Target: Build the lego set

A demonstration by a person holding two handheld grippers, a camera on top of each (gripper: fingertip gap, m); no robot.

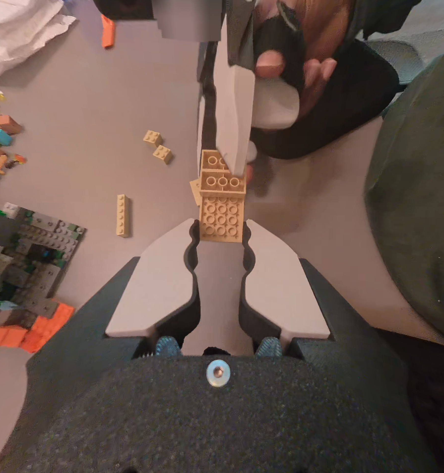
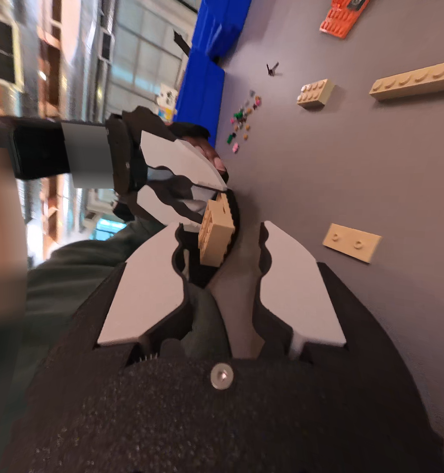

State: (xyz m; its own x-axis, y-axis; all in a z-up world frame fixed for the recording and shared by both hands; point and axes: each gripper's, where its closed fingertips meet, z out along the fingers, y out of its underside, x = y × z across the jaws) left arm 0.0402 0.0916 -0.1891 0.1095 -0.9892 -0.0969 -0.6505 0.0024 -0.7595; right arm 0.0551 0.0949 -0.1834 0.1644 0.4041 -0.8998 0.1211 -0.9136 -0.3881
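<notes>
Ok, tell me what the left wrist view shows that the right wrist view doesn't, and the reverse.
Only the left wrist view: the grey-green lego build, a white paper bag and two small tan bricks.

Only the right wrist view: blue bins, a long tan brick and a tan plate.

Both: the tan brick assembly, the left gripper shut on it and the right gripper open around it.

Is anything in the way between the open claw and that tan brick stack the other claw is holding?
Nothing visible. The tan brick stack, clamped in the left gripper, already sits between the right gripper's open fingers, above the grey table.
</notes>
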